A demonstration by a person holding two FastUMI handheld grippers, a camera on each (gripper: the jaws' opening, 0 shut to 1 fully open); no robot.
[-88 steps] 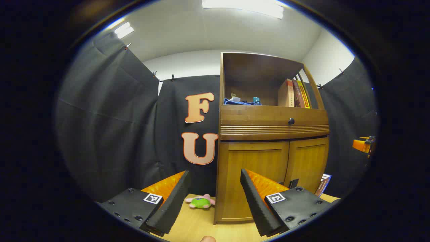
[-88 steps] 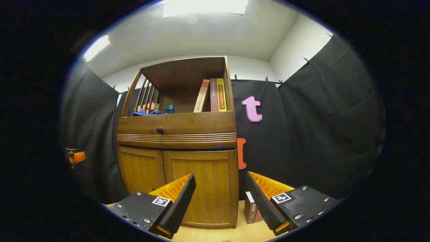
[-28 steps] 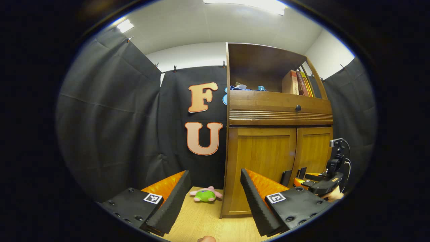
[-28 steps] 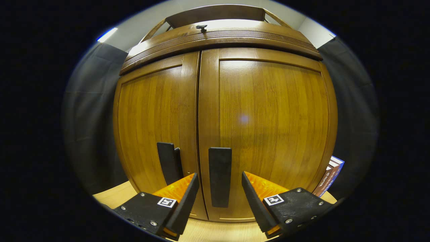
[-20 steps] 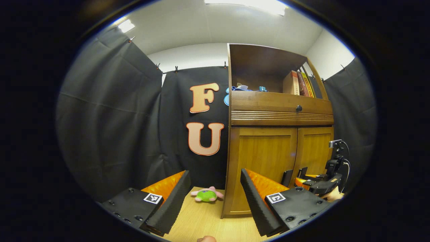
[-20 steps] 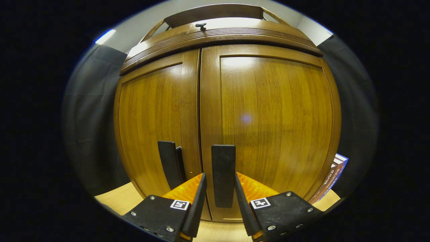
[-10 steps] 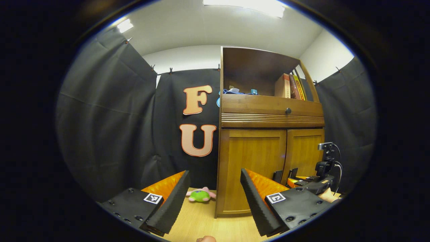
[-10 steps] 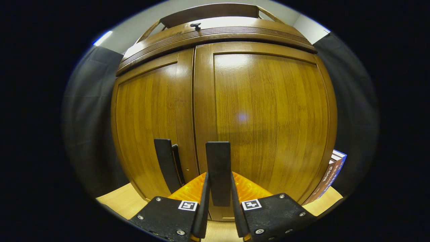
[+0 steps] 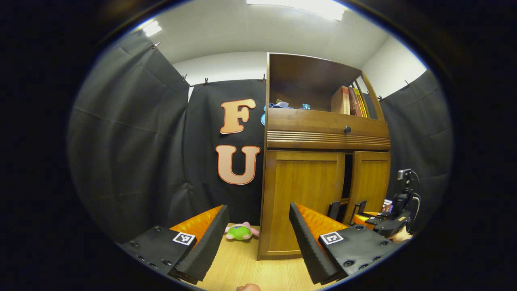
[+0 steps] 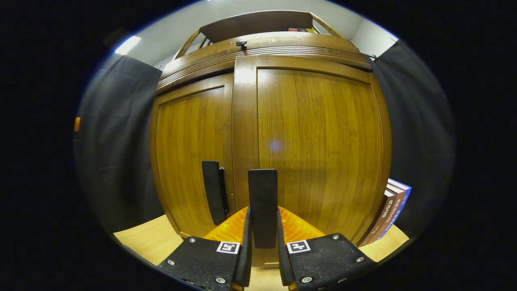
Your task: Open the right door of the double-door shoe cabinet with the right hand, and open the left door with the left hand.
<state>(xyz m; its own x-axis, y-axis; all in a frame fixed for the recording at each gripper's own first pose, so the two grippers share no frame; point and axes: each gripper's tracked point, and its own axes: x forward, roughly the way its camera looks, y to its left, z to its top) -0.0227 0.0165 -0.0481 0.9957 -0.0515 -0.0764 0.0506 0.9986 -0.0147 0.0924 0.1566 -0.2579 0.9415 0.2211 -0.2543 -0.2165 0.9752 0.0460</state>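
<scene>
The wooden shoe cabinet (image 9: 323, 137) stands on the pale floor. In the left gripper view its left door (image 9: 303, 194) is closed, and the right door (image 9: 370, 180) stands slightly ajar with a dark gap between them. In the right gripper view my right gripper (image 10: 262, 238) is shut on the right door's black vertical handle (image 10: 262, 198); the right door (image 10: 319, 149) sits a little proud of the left door (image 10: 190, 161), whose own handle (image 10: 213, 192) is free. My left gripper (image 9: 258, 238) is open and empty, well short of the cabinet's left corner.
A green and pink plush toy (image 9: 240, 232) lies on the floor left of the cabinet. Books (image 10: 389, 216) lean against its right side. A drawer with a dark knob (image 9: 346, 129) and an open shelf with books (image 9: 347, 101) sit above the doors.
My right gripper closed on the right door's handle, and the door has swung out a little, showing a dark gap. The left gripper stayed open and only drifted slightly.
</scene>
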